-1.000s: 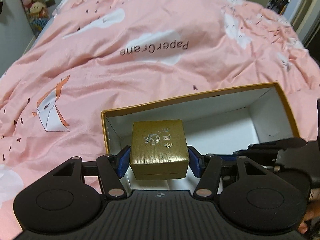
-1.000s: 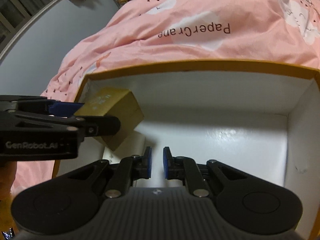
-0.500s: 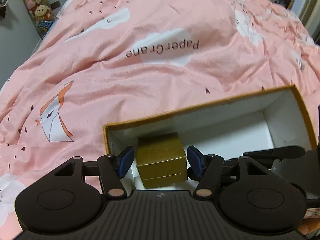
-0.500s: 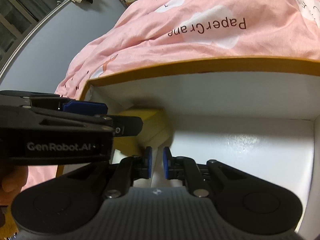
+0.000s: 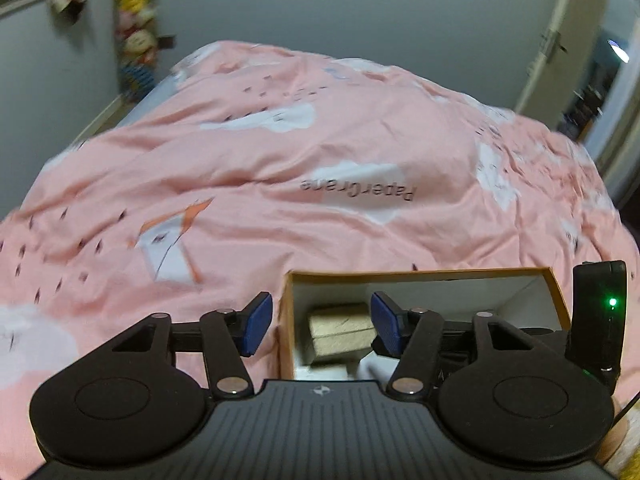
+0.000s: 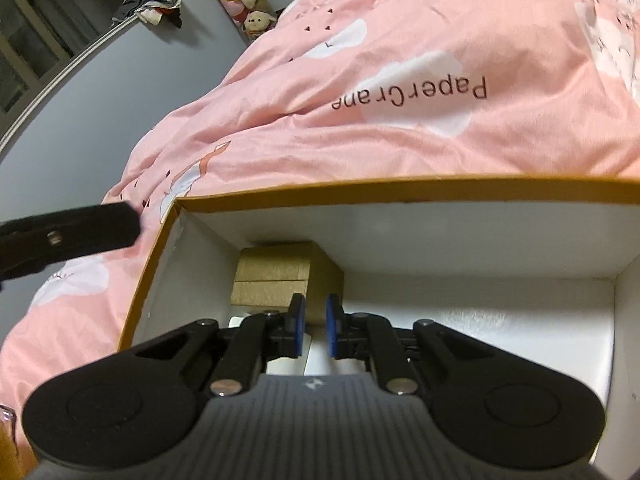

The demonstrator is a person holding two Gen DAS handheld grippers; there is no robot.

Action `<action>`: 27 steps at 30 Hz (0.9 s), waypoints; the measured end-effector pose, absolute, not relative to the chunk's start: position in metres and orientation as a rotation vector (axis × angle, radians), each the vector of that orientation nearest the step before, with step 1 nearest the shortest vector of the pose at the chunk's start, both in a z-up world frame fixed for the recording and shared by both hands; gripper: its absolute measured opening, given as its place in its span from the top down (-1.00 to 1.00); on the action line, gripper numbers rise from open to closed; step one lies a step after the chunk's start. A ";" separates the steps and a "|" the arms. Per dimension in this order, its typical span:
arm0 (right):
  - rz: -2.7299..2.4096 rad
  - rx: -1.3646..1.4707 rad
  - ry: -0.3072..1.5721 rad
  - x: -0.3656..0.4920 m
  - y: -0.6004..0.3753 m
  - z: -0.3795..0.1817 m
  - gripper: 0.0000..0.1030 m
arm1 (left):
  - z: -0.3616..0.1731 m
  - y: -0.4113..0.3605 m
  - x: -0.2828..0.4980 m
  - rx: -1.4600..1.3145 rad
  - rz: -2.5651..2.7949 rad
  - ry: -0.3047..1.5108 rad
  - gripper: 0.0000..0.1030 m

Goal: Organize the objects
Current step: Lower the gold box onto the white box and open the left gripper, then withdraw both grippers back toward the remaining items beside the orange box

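A small gold box (image 5: pixel 340 332) sits on the floor of a large open carton with a gold rim (image 5: pixel 420 273) and white inside, in its far left corner; it also shows in the right wrist view (image 6: pixel 276 276). My left gripper (image 5: pixel 320 326) is open and empty, raised above the carton's left edge. My right gripper (image 6: pixel 315 328) is nearly shut with a narrow gap, empty, low inside the carton (image 6: pixel 400 190) just in front of the gold box. The left gripper's finger (image 6: pixel 68 234) shows at the left of the right wrist view.
The carton rests on a bed with a crumpled pink quilt (image 5: pixel 320 152) printed "PaperCrane". Grey walls, a shelf of plush toys (image 5: pixel 136 40) and a door (image 5: pixel 576 60) lie behind. The carton's right half (image 6: pixel 500 320) has a bare white floor.
My left gripper let go of the gold box inside the carton, opened wider, and pulled up and back to the left. The right gripper stayed in the carton.
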State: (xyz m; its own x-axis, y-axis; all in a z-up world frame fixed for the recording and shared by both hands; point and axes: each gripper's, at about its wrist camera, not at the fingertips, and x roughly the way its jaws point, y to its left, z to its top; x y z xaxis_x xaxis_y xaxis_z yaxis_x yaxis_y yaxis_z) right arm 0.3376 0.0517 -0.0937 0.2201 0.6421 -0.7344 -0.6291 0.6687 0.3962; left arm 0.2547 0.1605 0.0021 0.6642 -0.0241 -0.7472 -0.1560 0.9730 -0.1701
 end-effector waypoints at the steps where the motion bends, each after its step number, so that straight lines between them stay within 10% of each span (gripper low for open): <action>1: 0.887 0.015 1.025 0.337 0.054 -0.094 0.76 | 0.001 0.165 0.251 -0.246 0.080 0.842 -0.24; 27: 0.833 -0.186 1.294 0.297 0.078 -0.128 0.85 | -0.023 0.191 0.180 -0.453 0.155 0.832 -0.07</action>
State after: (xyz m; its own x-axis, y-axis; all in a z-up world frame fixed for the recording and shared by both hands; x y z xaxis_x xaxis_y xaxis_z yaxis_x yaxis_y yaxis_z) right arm 0.2967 0.0782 -0.1275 0.0346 0.4394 -0.8976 -0.6354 0.7029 0.3196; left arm 0.1803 0.1911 -0.0228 0.6683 -0.0420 -0.7427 -0.3069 0.8939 -0.3267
